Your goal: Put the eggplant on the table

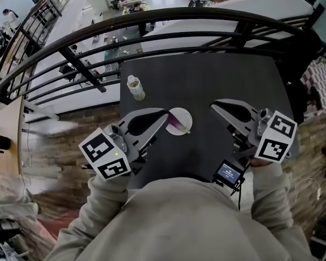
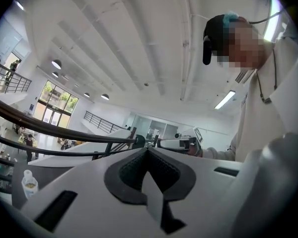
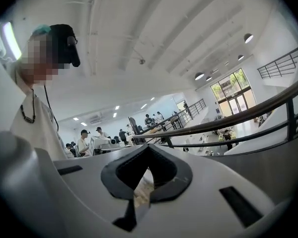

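Purple eggplant [image 1: 175, 123] lies on a plate [image 1: 186, 115]; my left tool [image 1: 164, 116] and right tool [image 1: 213, 106] are closed, empty.

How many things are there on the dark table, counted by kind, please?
bottle: 1
plate: 1
eggplant: 1
Total: 3
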